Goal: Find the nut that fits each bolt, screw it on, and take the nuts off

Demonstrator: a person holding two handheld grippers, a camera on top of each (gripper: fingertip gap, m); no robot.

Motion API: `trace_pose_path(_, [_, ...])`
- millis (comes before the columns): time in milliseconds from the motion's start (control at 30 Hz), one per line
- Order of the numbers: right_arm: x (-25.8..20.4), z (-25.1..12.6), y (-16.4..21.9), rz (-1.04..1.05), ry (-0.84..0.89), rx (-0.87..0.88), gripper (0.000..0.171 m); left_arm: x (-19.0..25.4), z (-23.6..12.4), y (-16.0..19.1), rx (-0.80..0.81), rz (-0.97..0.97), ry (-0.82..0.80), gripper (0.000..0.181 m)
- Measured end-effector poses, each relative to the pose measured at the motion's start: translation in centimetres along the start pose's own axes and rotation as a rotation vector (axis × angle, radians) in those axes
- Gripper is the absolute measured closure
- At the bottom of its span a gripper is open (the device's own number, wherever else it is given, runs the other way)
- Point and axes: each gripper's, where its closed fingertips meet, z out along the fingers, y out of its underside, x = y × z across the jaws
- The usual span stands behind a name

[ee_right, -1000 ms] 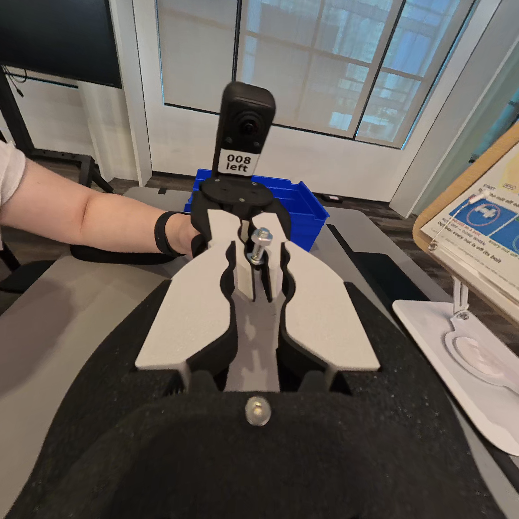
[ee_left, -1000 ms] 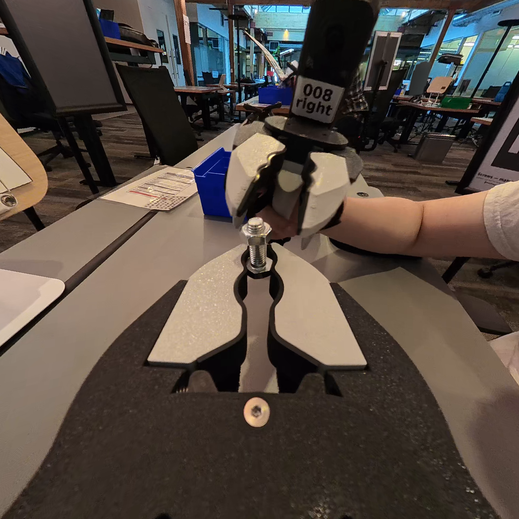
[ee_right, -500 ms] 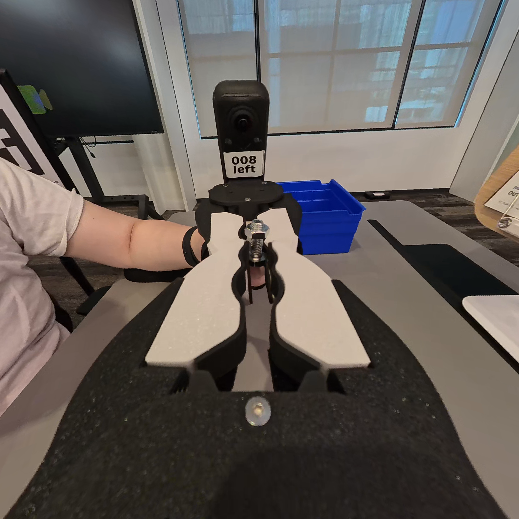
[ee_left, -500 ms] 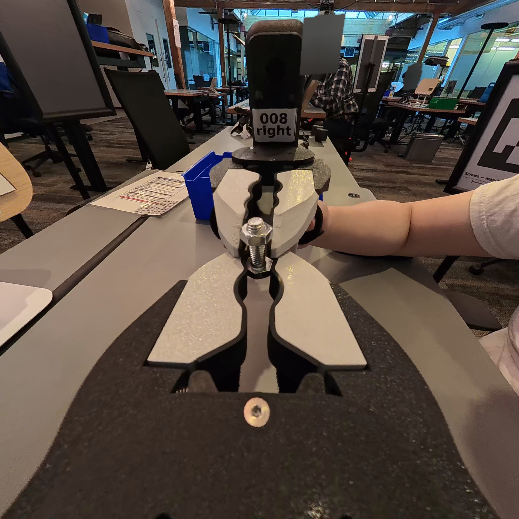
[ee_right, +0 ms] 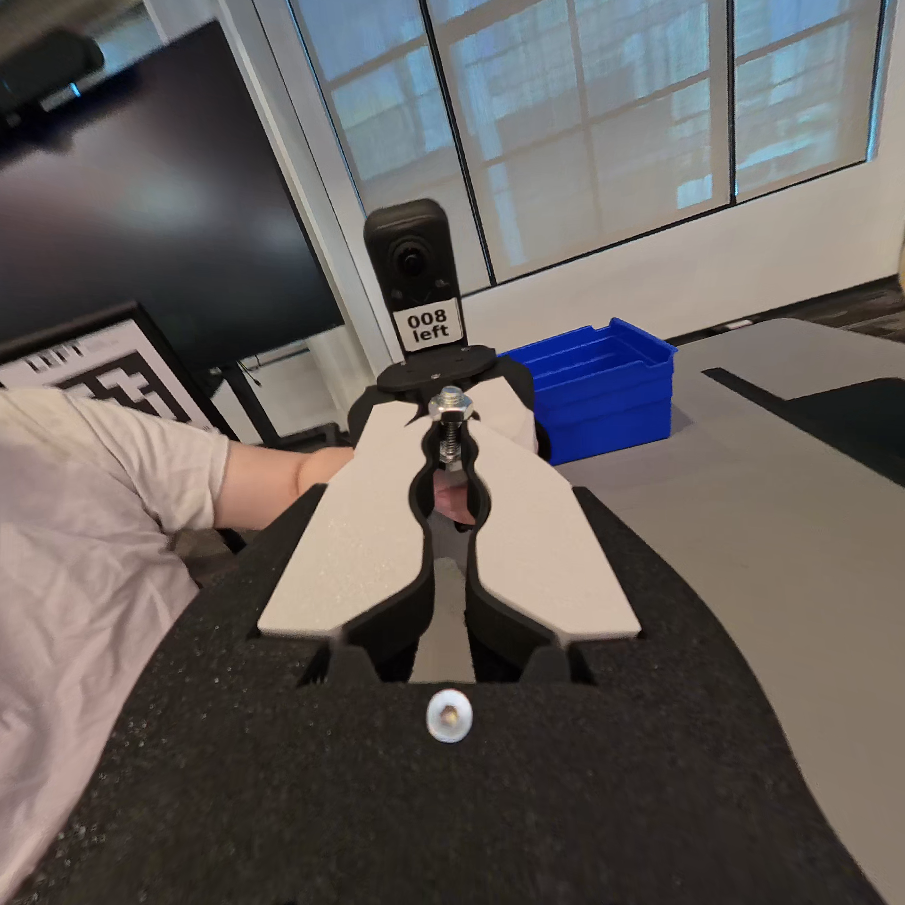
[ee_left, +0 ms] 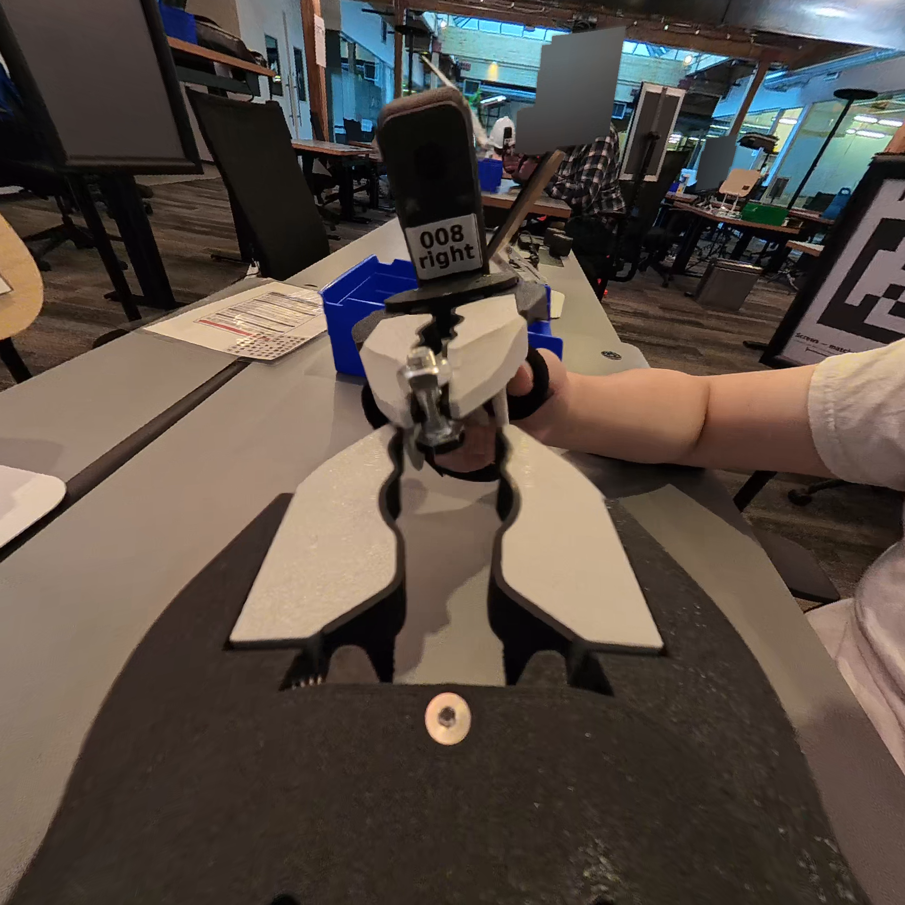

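Two grippers meet tip to tip: left gripper (ee_left: 448,440) released, right gripper (ee_right: 449,440) grasping the bolt (ee_right: 448,431)

A long grey table (ee_left: 147,489) carries the things. A blue bin (ee_left: 352,313) sits on it, far along the top. To the left of the bin lies a printed sheet (ee_left: 259,318), flat on the table. A dark gap (ee_left: 147,436) runs along the table on the left side. Past the gap, at the near left edge, lies a white flat thing (ee_left: 24,494) with round corners.
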Motion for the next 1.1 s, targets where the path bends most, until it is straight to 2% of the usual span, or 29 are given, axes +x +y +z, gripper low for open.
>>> trace_pose_path(33, [0.3, -0.3, -0.3, 0.033, -0.007, 0.016, 0.164, -0.2, 0.0, 0.2, -0.011, -0.004, -0.010, 0.139])
trace_pose_path(100, [0.9, -1.2, -1.0, 0.085, -0.017, 0.053, 0.164, -0.6, 0.1, 0.7, -0.039, -0.005, -0.024, 0.135])
trace_pose_path(233, [1.3, -2.8, -2.5, 0.186, -0.070, 0.132, 0.164, -1.0, 0.2, 1.4, -0.058, -0.034, -0.027, 0.140])
trace_pose_path(333, [1.2, -3.1, -2.6, 0.203, -0.092, 0.126, 0.164, -1.4, 0.3, 1.9, -0.077, -0.051, -0.030, 0.143])
trace_pose_path(500, [0.4, -2.8, -2.0, 0.170, -0.092, 0.032, 0.164, -1.6, 0.7, 3.3, -0.144, -0.034, -0.042, 0.146])
trace_pose_path(633, [-0.5, -5.0, -3.7, 0.006, 0.130, -0.191, 0.164, -1.4, 0.8, 3.8, -0.197, 0.005, -0.063, 0.146])
trace_pose_path(700, [-0.4, -8.7, -5.6, -0.052, 0.349, -0.304, 0.164, -0.7, 1.0, 3.3, -0.187, 0.004, -0.043, 0.146])
trace_pose_path(733, [0.4, -11.8, -6.2, -0.104, 0.524, -0.379, 0.164, -0.4, 1.1, 3.1, -0.191, 0.006, -0.034, 0.146])
trace_pose_path(800, [2.6, -20.1, -6.5, -0.130, 0.913, -0.560, 0.164, -0.1, 1.1, 2.8, -0.200, 0.017, -0.026, 0.146])
trace_pose_path(867, [3.2, -28.2, -5.0, 0.046, 1.147, -0.700, 0.164, 0.2, 1.1, 2.4, -0.195, 0.015, -0.014, 0.147])
trace_pose_path(1000, [3.2, -38.6, 0.9, 0.477, 1.279, -0.841, 0.164, 0.4, 0.8, 1.2, -0.175, -0.001, -0.005, 0.148])
trace_pose_path(1100, [3.5, -42.8, 4.9, 0.656, 1.321, -0.919, 0.163, 0.2, 0.5, 0.6, -0.150, -0.011, -0.009, 0.149])
